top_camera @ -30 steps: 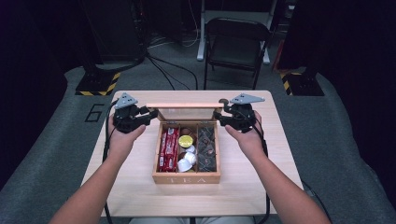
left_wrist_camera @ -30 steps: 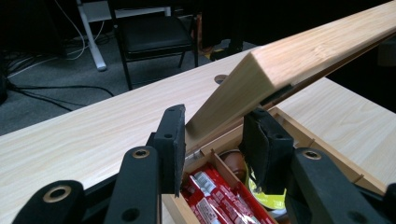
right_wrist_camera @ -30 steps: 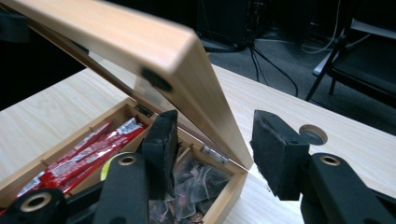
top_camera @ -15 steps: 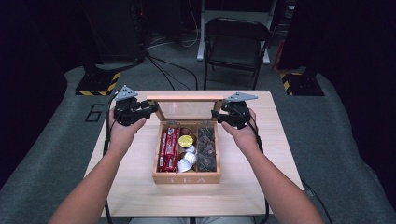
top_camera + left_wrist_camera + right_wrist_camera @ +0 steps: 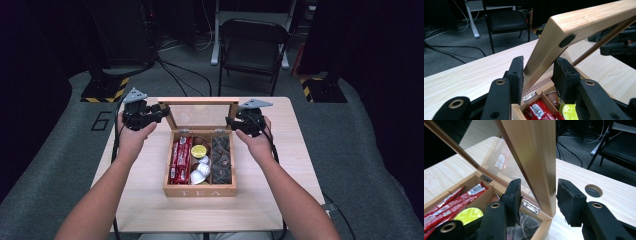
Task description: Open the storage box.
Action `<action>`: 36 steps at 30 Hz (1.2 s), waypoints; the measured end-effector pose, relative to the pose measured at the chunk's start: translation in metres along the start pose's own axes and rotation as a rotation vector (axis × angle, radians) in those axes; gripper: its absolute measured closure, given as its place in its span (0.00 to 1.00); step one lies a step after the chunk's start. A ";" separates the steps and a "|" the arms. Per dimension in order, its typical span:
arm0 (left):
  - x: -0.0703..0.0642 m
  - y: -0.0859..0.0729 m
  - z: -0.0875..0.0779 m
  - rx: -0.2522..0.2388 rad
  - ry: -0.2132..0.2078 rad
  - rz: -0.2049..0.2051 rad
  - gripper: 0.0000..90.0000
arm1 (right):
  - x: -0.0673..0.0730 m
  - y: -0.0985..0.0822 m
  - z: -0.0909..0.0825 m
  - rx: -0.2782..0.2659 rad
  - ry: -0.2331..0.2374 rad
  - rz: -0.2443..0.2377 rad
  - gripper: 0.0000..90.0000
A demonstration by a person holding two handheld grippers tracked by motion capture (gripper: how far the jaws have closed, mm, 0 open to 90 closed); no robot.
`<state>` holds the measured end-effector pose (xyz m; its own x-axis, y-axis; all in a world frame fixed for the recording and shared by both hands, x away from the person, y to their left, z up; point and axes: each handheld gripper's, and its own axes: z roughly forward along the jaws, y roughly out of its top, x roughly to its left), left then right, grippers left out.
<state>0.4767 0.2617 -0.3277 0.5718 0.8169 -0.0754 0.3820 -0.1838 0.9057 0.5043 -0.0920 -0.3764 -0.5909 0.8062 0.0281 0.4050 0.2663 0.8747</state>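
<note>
Seen from above, a wooden tea box (image 5: 200, 191) with "TEA" on its front wall sits in the middle of a light wooden tabletop (image 5: 295, 165). Its glass-paned lid (image 5: 200, 114) stands raised at the far side, hinged at the back. A person's forearms reach in from below; the left gripper (image 5: 161, 111) is at the lid's left edge and the right gripper (image 5: 231, 123) at its right edge. The box has three compartments: red sachets (image 5: 180, 160) on the left, a yellow-topped pod (image 5: 199, 151) and white pods (image 5: 200, 172) in the middle, dark packets (image 5: 221, 159) on the right. A black folding chair (image 5: 253, 47) stands beyond the tabletop.

The left gripper view brings the lid's side rail close: pale wood with a dark round pad (image 5: 567, 40) on its corner, slanting up between the two black fingers (image 5: 516, 75). The left finger touches the rail; the right one stands just apart, so the fingers are parted around the rail, not clamped. The other gripper (image 5: 617, 45) shows at the far right.

The right gripper view shows the pane's inner side, with reflections, and a metal hinge (image 5: 531, 207) at the box's back corner. Its fingers (image 5: 571, 202) are spread on either side of the lid's rail, the right one clear of the wood. A round hole (image 5: 593, 190) in the tabletop lies just beyond.
</note>
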 end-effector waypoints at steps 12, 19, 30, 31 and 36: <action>0.002 0.003 0.003 0.001 0.006 -0.006 0.68 | -0.005 -0.006 0.012 0.016 -0.003 0.012 0.61; 0.003 0.006 0.005 0.000 0.010 -0.018 0.68 | -0.007 -0.010 0.018 0.031 -0.008 0.018 0.64; 0.004 0.008 0.008 0.002 0.014 -0.020 0.68 | -0.009 -0.014 0.026 0.049 -0.021 0.029 0.66; 0.004 0.008 0.008 0.003 0.015 -0.019 0.69 | -0.010 -0.014 0.027 0.046 -0.021 0.027 0.66; 0.005 0.009 0.009 -0.001 0.015 -0.020 0.69 | -0.010 -0.014 0.028 0.043 -0.017 0.026 0.68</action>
<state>0.4895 0.2598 -0.3240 0.5527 0.8288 -0.0874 0.3928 -0.1665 0.9044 0.5244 -0.0892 -0.4028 -0.5681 0.8219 0.0417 0.4498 0.2677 0.8520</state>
